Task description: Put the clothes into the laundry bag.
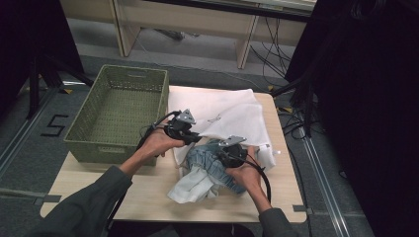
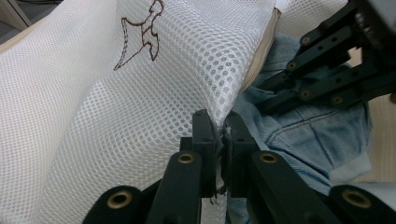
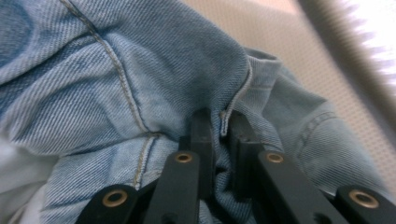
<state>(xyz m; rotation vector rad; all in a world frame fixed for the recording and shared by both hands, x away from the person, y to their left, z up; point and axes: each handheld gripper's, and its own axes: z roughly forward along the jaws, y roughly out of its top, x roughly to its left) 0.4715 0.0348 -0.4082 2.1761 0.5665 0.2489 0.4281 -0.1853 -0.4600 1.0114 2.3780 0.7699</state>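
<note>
Bagging step, apparently: your left gripper (image 2: 219, 140) pinches the mesh bag (image 2: 93, 121) edge between its jaws; your right gripper (image 3: 219, 128) clamps the denim garment (image 3: 140, 70) seam. Next, feed denim into the opening.

A light wooden rectangular table (image 1: 148, 192) is carrying a green woven plastic basket (image 1: 118, 112) along its left side. Beside the basket, a white mesh laundry bag (image 1: 222, 116) is lying spread across the far right part, with crumpled light-blue denim jeans (image 1: 212, 163) and a white cloth (image 1: 190, 186) lying just in front of it.
</note>
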